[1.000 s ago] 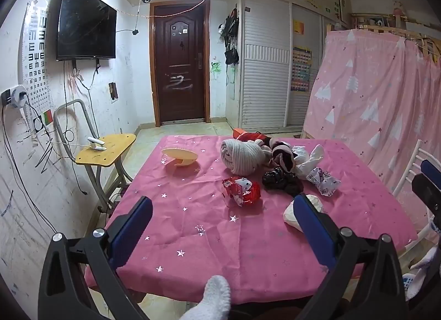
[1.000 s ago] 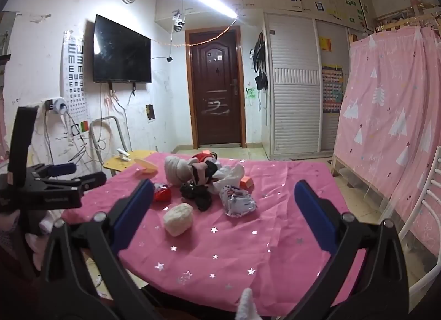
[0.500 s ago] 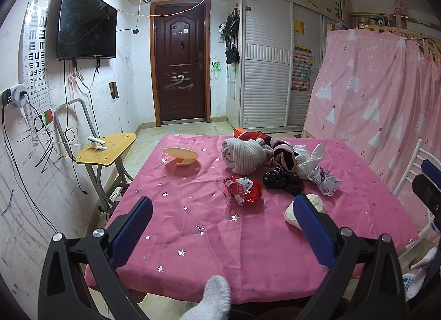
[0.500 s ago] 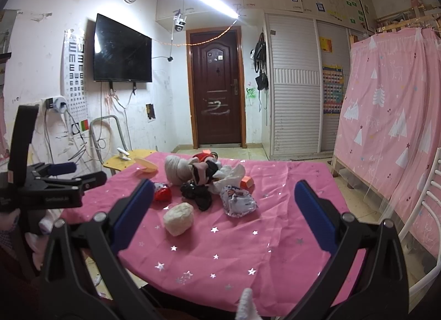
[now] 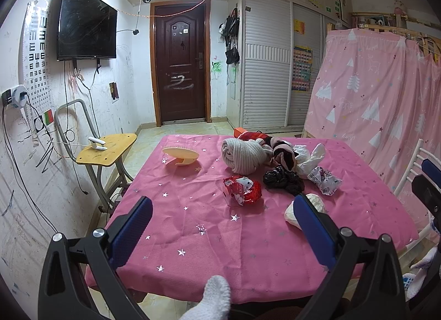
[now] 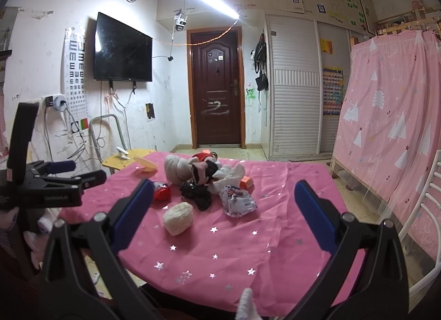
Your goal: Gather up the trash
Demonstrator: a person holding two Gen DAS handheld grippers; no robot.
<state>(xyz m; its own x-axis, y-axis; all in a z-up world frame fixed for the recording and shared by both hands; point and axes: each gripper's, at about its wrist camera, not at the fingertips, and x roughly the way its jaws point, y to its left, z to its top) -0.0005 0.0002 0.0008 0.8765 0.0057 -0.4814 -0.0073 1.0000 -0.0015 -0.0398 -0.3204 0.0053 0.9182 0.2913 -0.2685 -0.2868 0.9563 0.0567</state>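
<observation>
A pink star-print table carries a cluster of litter and cloth. A red wrapper lies nearest the middle. Beside it are a black crumpled bag, a white printed wrapper and a cream wad. Behind them a rolled beige knit and mixed clothes are heaped. My left gripper hovers open over the near edge, empty. My right gripper is open too, empty, short of the pile.
A yellowish dish sits at the table's far left. A small orange block lies by the heap. A yellow side table stands left, a white chair right, a pink curtain behind it.
</observation>
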